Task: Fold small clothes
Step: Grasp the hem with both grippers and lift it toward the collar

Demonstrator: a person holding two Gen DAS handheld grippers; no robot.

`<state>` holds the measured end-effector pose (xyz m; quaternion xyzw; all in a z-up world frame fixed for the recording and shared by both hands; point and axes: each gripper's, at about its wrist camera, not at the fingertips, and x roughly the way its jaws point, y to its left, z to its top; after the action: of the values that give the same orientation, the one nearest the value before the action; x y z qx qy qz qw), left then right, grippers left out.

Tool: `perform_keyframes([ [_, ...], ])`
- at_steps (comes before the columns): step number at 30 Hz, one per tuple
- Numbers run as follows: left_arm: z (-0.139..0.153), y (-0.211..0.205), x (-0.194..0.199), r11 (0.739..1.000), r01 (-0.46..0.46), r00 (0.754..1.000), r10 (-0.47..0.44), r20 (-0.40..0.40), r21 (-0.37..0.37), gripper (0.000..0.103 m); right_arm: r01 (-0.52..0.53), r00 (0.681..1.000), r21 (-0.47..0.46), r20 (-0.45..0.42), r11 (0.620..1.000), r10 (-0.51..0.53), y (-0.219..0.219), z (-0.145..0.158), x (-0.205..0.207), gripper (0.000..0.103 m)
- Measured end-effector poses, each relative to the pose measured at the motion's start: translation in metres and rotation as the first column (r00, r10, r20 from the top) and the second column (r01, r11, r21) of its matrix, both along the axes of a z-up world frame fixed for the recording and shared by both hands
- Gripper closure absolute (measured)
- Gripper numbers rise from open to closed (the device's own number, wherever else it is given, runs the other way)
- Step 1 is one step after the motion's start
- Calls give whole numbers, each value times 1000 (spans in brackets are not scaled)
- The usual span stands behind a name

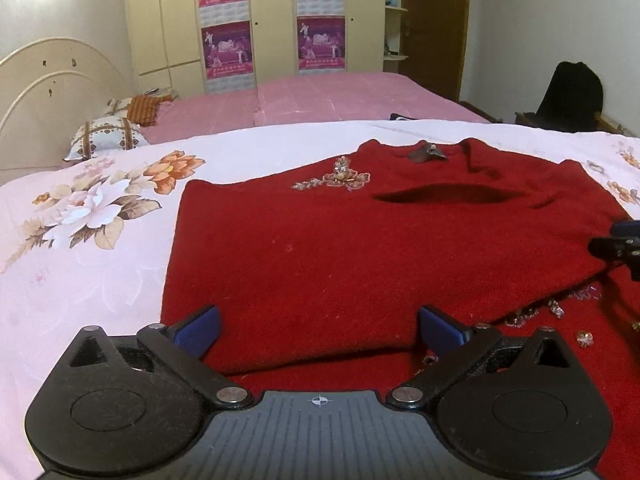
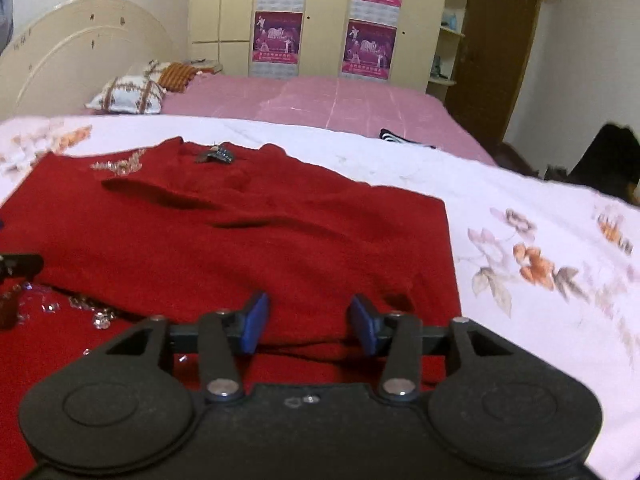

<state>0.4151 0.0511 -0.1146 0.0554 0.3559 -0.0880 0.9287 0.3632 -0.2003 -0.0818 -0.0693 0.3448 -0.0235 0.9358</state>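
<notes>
- A red knitted sweater (image 1: 320,248) lay on the floral bedspread (image 1: 100,248) of the near bed, its lower part folded up over the body so that a doubled edge ran along the near side.
- Beaded trim (image 1: 336,178) showed near the neckline, and loose sequin decoration (image 1: 556,310) lay exposed below the folded edge on the right in the left wrist view.
- The left gripper (image 1: 319,322) hovered over the near folded edge with its jaws spread wide; the blue pads (image 1: 200,330) stood clear of the fabric on either side, gripping nothing.
- The right gripper (image 2: 308,328) sat low at the sweater's near right corner, jaws parted to a moderate gap. Red cloth lay between and beneath the pads (image 2: 254,326); they did not appear to press on it.
- The tip of the right gripper showed at the right edge of the left wrist view, over the sweater.
- Beyond lay a second bed with a pink cover (image 1: 340,96), patterned pillows (image 1: 106,140), a cream headboard (image 1: 52,80) and a wardrobe (image 1: 256,16) bearing posters.
</notes>
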Motion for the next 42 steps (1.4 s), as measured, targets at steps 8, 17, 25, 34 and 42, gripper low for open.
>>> perform_keyframes([
  [8,24,3,-38,998,17,999,-19,27,64,0,-11,999,86,51,996,7,-9,29,-46,60],
  [17,37,28,-126,999,15,1000,-16,17,32,0,47,999,279,4,959,-50,-45,45,-124,59],
  [25,29,94,-228,976,-40,984,2,-177,-213,50,64,995,502,-95,862,-18,-89,29,-234,71],
  [34,6,129,-279,823,-89,939,-118,-322,-561,68,158,980,766,-199,624,-4,-105,-18,-311,68],
  [42,-16,127,-274,727,-127,941,-127,-314,-675,68,121,981,784,-188,609,47,-79,-26,-300,75],
])
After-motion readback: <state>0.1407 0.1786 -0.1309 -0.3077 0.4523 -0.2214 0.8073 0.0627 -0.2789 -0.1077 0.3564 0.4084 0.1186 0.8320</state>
